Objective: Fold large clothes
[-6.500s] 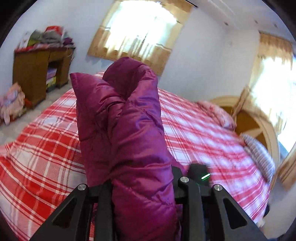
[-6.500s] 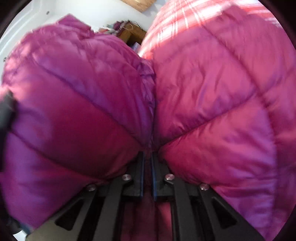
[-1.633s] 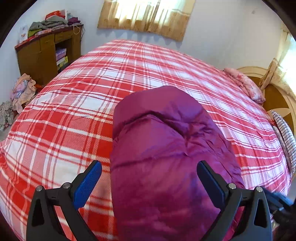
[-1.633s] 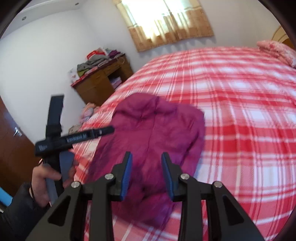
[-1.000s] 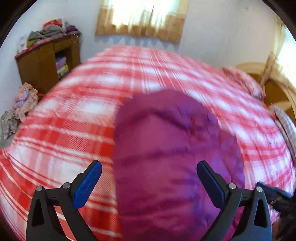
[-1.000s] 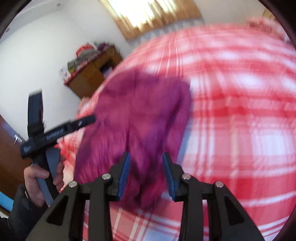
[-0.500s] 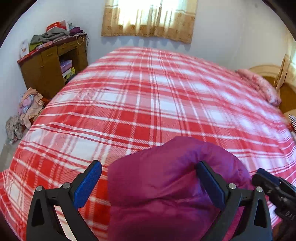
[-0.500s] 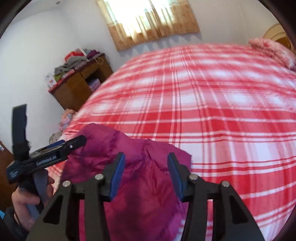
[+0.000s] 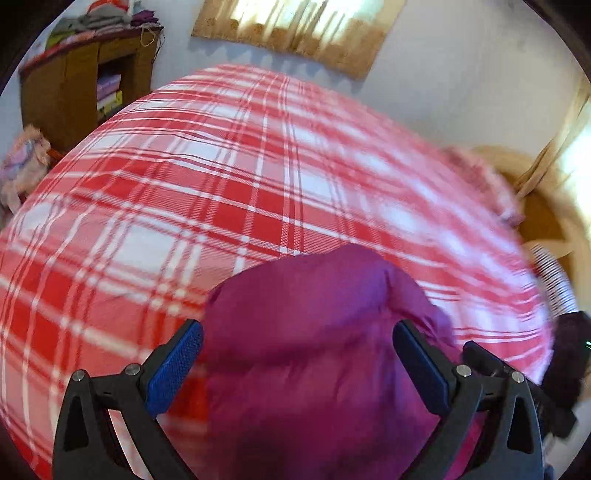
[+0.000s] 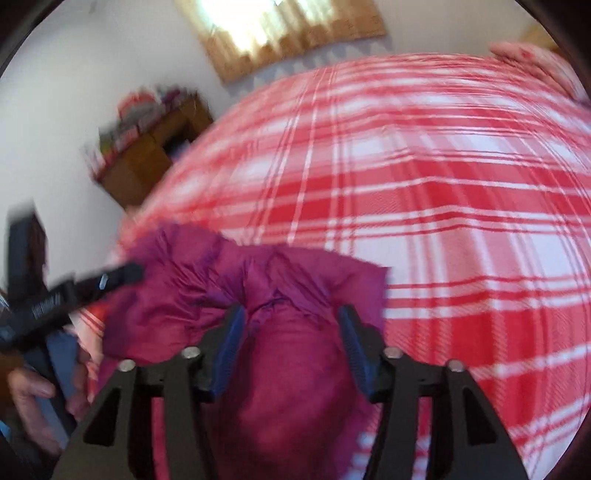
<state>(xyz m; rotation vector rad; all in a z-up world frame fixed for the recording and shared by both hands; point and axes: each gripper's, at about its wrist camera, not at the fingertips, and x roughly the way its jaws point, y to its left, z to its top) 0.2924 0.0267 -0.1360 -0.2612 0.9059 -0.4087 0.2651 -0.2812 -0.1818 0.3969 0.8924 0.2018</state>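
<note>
A magenta puffer jacket (image 9: 317,354) lies bunched in a folded bundle on the near edge of the red-and-white plaid bed (image 9: 229,177). My left gripper (image 9: 297,354) stands wide open astride the bundle, its blue pads (image 9: 177,363) clear of the fabric. In the right wrist view the jacket (image 10: 295,369) sits between the jaws of my right gripper (image 10: 291,332). Those jaws are opening and the pads (image 10: 227,343) do not press on it. The left gripper (image 10: 122,275) shows at the left, held by a hand (image 10: 26,398).
A wooden desk (image 9: 77,88) piled with clothes stands at the far left, with a heap of clothes (image 9: 22,166) on the floor beside it. Pillows (image 9: 491,192) and a wooden headboard (image 9: 546,221) lie at the right. A curtained window (image 9: 295,26) is behind the bed.
Both grippers let go of the jacket and it came down onto the bed. Over the last second both pulled back toward the near edge, and the right jaws widened.
</note>
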